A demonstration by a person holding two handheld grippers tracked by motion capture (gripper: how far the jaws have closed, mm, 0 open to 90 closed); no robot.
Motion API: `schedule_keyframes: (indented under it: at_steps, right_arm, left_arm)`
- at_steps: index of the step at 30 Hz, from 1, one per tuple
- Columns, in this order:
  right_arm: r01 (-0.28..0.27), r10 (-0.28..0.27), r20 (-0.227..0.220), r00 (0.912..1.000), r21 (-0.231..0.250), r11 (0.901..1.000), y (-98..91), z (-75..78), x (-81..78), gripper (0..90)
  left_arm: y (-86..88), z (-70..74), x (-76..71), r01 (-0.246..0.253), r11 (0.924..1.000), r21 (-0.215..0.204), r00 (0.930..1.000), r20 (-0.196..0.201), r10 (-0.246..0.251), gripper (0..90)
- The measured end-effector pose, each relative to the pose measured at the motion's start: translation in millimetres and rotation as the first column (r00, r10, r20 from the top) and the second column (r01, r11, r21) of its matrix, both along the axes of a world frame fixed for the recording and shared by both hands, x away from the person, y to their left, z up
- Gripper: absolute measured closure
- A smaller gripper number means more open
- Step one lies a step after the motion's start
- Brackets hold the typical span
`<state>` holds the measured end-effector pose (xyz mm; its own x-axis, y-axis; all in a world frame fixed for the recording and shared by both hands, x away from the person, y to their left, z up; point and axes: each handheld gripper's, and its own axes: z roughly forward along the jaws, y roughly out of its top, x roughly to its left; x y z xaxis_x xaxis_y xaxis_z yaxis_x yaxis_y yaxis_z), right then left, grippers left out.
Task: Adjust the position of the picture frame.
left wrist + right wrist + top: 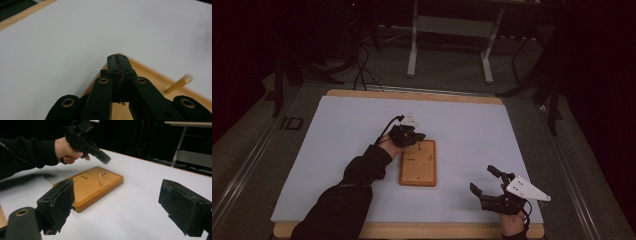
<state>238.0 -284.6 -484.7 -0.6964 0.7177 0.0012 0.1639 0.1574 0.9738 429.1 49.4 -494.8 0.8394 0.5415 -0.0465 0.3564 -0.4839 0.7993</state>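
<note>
— Item one, leftmost?
— Left gripper [418, 138], held in a black-sleeved hand [390, 147], above the far end of the wooden board [418, 165]. Jaws pressed together; a thin dark shred seems caught between them, too blurred to name.
— The board?
— Flat on the pale blue table mat [337, 150], mid-table. One small wooden peg [100, 179] upright in it; two dark slots [84, 177] beside the peg.
— Rightmost?
— Right gripper [486, 181], near the mat's front right corner, well apart from the board. Jaws spread wide, nothing between them.
</note>
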Motion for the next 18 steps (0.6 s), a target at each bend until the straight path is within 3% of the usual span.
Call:
schedule_keyframes:
  at_steps: [6, 9, 18]
  right_arm:
    - [-0.001, 0.001, -0.006, 1.0000, 0.012, 0.9999, -2.0, -0.8, 1.0, 13.1]
    - [-0.005, 0.005, -0.005, 1.0000, 0.009, 0.9999, -1.5, -0.4, 0.3, 13.1]
    - [-0.004, 0.004, -0.007, 1.0000, 0.018, 0.9998, -2.9, -0.3, 0.3, 13.1]
  left_arm:
    - [-24.2, -3.2, 9.7, 0.051, 0.9985, -0.019, 0.9976, -0.047, -0.052, 90.0]
    - [-35.8, -10.7, 12.8, 0.076, 0.9971, 0.002, 0.9948, -0.068, -0.076, 90.0]
    - [-61.5, -21.4, 16.2, 0.115, 0.9901, 0.080, 0.9911, -0.077, -0.109, 90.0]
